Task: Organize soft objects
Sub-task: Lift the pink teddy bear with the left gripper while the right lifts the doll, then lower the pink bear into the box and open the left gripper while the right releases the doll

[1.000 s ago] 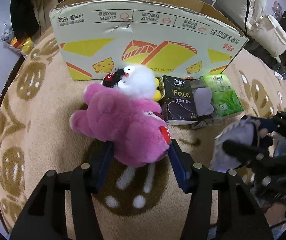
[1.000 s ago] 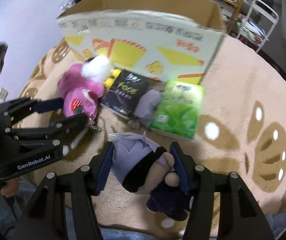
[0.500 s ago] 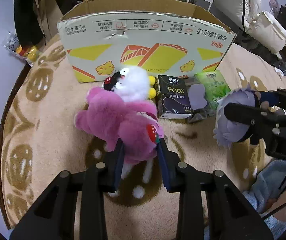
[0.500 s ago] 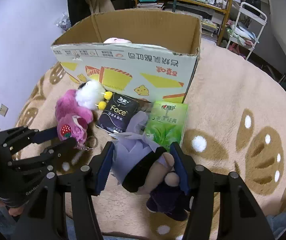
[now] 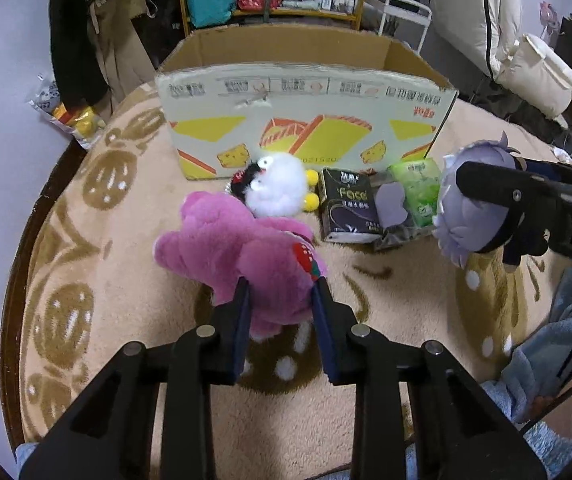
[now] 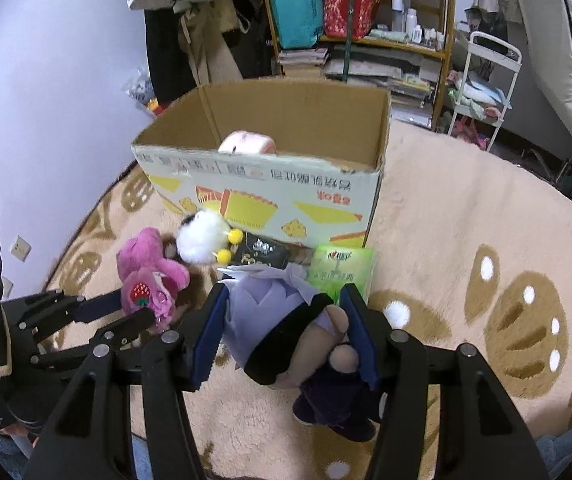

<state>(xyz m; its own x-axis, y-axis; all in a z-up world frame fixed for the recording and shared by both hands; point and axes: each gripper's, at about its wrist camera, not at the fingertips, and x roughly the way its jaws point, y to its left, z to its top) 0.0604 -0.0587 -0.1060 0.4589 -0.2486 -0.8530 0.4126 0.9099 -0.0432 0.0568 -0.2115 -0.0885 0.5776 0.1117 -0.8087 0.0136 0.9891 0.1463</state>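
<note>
My left gripper is shut on a pink plush bear with a strawberry patch and holds it above the rug; the bear also shows in the right wrist view. My right gripper is shut on a purple-haired doll in dark clothes, lifted off the rug; the doll shows at the right of the left wrist view. An open cardboard box stands behind, with a pale pink soft thing inside. A white fluffy plush lies in front of the box.
A black tissue pack, a green tissue pack and a small lilac item lie by the box on the beige patterned rug. Shelves and a white cart stand behind.
Both grippers have risen with their toys. The left jaws closed tighter on the pink bear. The box interior has come into view.
</note>
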